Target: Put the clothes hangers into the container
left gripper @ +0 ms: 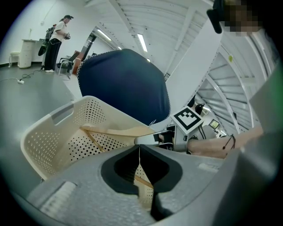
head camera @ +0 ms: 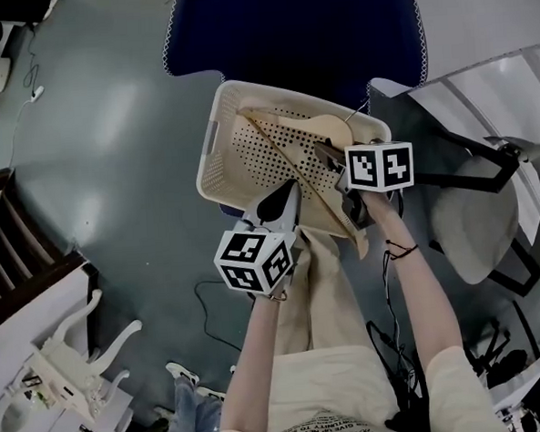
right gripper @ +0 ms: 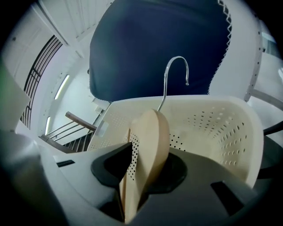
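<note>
A wooden hanger (head camera: 312, 128) hangs over the open mouth of a cream perforated basket (head camera: 212, 136), pinched at its broad shoulder by the right claw (head camera: 332, 154). In the right gripper view the jaws of that claw (right gripper: 143, 155) are pressed onto both faces of the hanger (right gripper: 150, 132), with its wire hook (right gripper: 173, 73) rising toward the basket's far wall (right gripper: 221, 119). Seen from the head view, the hanger's long axis runs on a diagonal from the basket's far left to its near right, where one tip appears to overhang the near rim. The basket floor lies straight below, so lowering and letting go looks like the remaining step. The right hand alone carries the hanger. The left claw (head camera: 283, 201) hovers at the near rim with its jaws pressed together on nothing. Its own view (left gripper: 139, 148) shows the hanger (left gripper: 119, 131) beyond its tips, inside the basket (left gripper: 48, 137), not between them.
</note>
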Demonstrator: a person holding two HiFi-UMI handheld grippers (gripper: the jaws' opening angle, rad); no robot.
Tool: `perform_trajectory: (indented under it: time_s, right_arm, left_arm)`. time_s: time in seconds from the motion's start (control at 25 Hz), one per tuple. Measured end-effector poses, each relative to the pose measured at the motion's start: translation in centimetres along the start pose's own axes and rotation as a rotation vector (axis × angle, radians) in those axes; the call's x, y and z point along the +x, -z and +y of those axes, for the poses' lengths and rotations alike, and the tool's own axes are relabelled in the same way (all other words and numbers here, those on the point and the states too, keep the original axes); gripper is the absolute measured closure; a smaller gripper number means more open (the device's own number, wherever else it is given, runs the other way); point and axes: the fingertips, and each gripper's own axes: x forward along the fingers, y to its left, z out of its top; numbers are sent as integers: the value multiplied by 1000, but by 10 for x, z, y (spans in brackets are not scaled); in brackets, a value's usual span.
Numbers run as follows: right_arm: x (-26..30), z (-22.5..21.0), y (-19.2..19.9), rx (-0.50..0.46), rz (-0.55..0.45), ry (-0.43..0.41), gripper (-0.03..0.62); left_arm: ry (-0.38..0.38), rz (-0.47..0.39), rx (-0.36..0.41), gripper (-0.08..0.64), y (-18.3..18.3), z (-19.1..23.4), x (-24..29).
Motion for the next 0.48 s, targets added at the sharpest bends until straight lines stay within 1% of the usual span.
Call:
perform_trajectory:
  time_s: [0.12, 0.24, 0.36, 0.48]
  right_arm:
    - [2, -2, 1, -7, 3, 28, 488]
    - [3, -4, 1, -9, 5, 55, 464]
    - [3, -7, 0, -20, -4, 106, 411]
    - [4, -10, 1, -32, -3, 156, 377]
  left_arm:
    - [-7, -1, -3, 537, 1, 4, -1]
    - [-13, 0, -7, 537, 1, 6, -1]
    - [-16, 1, -7, 537, 1, 7, -1]
    - [-17, 2, -7, 537, 2, 7, -1]
